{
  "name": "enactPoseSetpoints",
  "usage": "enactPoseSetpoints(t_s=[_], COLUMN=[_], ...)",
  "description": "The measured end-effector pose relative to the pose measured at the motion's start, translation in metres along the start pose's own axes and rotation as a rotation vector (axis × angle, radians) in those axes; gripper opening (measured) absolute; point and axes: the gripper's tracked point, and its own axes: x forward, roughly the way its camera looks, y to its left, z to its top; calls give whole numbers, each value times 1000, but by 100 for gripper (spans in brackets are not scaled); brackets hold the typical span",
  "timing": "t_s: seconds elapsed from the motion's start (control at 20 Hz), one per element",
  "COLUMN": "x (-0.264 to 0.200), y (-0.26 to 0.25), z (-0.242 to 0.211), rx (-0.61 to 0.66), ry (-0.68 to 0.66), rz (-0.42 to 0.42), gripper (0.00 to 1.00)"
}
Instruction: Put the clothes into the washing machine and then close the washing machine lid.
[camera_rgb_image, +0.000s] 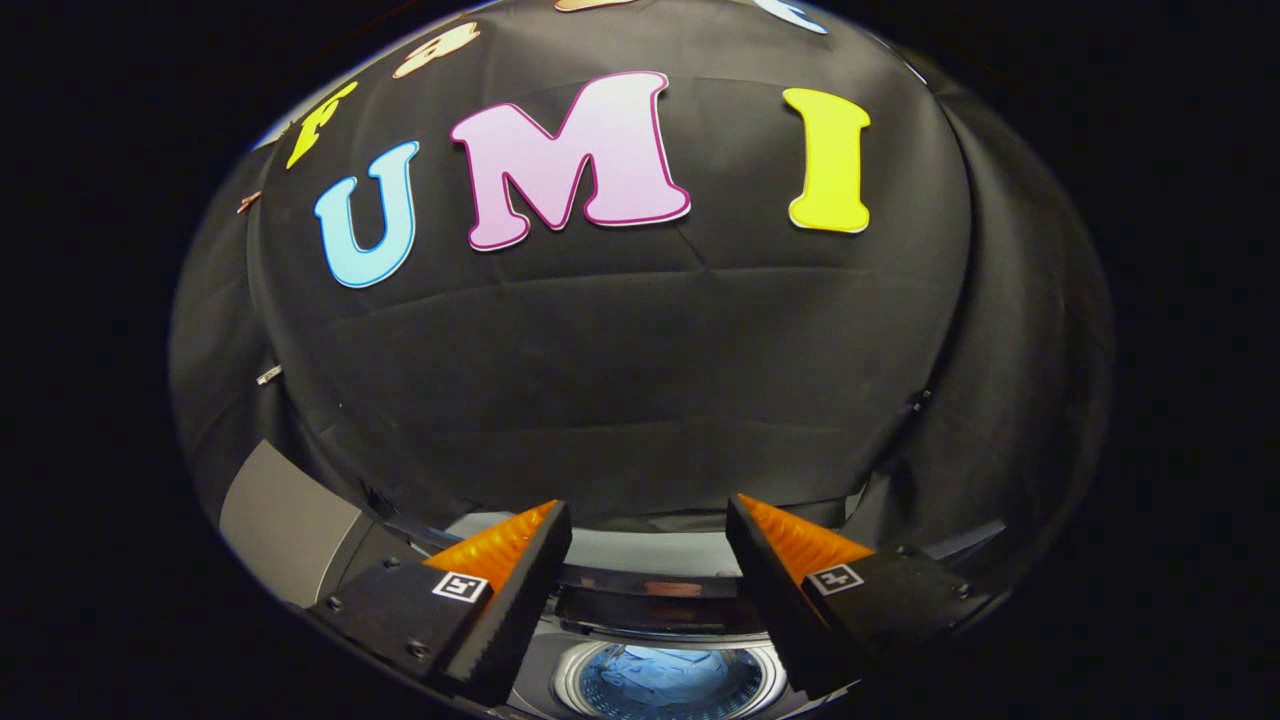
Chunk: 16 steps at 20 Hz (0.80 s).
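My gripper stands open, with a wide gap and nothing held between its fingers. Below and between the fingers lies the washing machine, seen from above with its round drum opening uncovered. Inside the drum I see bluish cloth, the clothes, lying at the bottom. The machine's top panel with a dark strip runs just beyond the drum. The lid cannot be made out clearly.
The booth's black cloth wall rises right behind the machine. A grey flat surface sits left of the machine, beyond the left finger. Dark cloth hangs to the right as well.
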Motion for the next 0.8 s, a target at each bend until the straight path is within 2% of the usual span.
enactPoseSetpoints(t_s=[0.8], x=[-50], y=[3], z=[-22], rx=[-21], ry=[-31], rz=[-32], gripper=[100])
